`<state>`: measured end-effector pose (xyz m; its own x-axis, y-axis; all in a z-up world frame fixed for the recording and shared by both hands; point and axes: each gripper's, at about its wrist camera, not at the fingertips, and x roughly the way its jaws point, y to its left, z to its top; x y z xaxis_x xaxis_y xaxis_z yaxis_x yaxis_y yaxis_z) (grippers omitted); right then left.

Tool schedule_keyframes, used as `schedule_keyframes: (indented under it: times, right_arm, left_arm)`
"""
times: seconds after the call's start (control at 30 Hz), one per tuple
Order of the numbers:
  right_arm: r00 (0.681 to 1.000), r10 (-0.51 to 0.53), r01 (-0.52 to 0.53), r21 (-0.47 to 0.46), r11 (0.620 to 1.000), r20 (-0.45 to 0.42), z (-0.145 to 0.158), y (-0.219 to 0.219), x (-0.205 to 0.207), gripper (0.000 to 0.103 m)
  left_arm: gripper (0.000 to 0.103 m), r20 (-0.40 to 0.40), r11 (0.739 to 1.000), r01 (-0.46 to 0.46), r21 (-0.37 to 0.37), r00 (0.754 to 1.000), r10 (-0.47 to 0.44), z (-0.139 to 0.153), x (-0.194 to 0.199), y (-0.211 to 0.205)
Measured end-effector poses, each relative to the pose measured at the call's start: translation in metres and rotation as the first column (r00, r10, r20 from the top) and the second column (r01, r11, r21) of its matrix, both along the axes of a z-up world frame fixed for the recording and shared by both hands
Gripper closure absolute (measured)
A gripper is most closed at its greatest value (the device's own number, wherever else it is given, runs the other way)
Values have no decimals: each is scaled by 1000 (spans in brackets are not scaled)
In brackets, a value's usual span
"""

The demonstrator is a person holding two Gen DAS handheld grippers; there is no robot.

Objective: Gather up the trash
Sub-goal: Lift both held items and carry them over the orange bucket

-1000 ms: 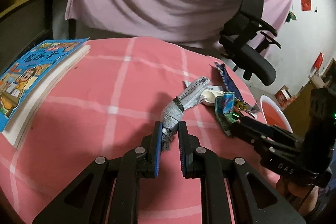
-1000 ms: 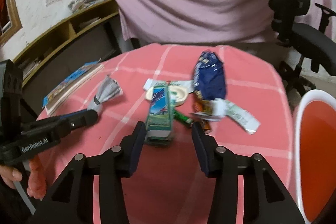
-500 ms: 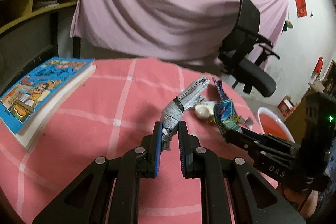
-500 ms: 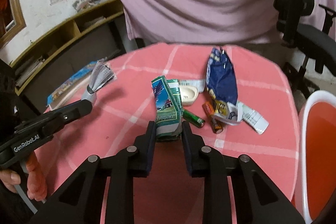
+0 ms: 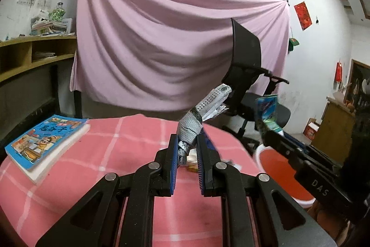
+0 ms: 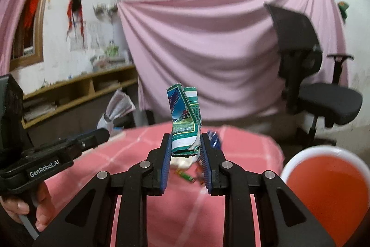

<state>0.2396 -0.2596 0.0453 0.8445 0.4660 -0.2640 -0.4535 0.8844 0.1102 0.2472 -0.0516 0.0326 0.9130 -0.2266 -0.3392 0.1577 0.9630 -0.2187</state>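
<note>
My left gripper (image 5: 187, 142) is shut on a grey twisted wrapper (image 5: 198, 117) and holds it above the pink checked table (image 5: 111, 149). My right gripper (image 6: 185, 142) is shut on a crushed green carton (image 6: 185, 122), also lifted above the table. The carton also shows in the left wrist view (image 5: 268, 112), and the wrapper in the right wrist view (image 6: 116, 109). Small trash, a green battery (image 6: 186, 176) among it, lies on the table below the right gripper. A red bin with a white rim (image 6: 328, 191) stands to the right of the table.
A blue picture book (image 5: 46, 142) lies at the table's left edge. A black office chair (image 6: 307, 75) stands behind the table by a pink hanging cloth (image 5: 161, 50). Wooden shelves (image 5: 30, 57) run along the left wall. The bin also shows in the left wrist view (image 5: 277, 168).
Both grippers have risen from the table with their trash and tilted up. The right gripper closed on the green carton and lifted it.
</note>
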Motion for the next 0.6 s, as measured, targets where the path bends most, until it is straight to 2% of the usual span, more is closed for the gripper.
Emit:
schedule_keyframes:
  times: [0.13,0.27,0.47,0.6]
  right_arm:
    - [998,-52,51,13,999,45,9,-29,-6,81]
    - [991,-116,114,41,993,64,11,-68,-10,81]
    - [972,-229,226,58,972,46,5,-128,-17,81]
    - [957,-287,282,105,954,35,4,-164,-26,81]
  left_arm:
    - [91,-5,1000,8,-29,1000,-8,6,1,-22]
    - [91,4,999,42,-12,999,-42,16,4,-56]
    - [91,-9,992,123,11,992,-123,21,16,-115]
    - [91,-7,983,180,41,984,-180,21,19,-153]
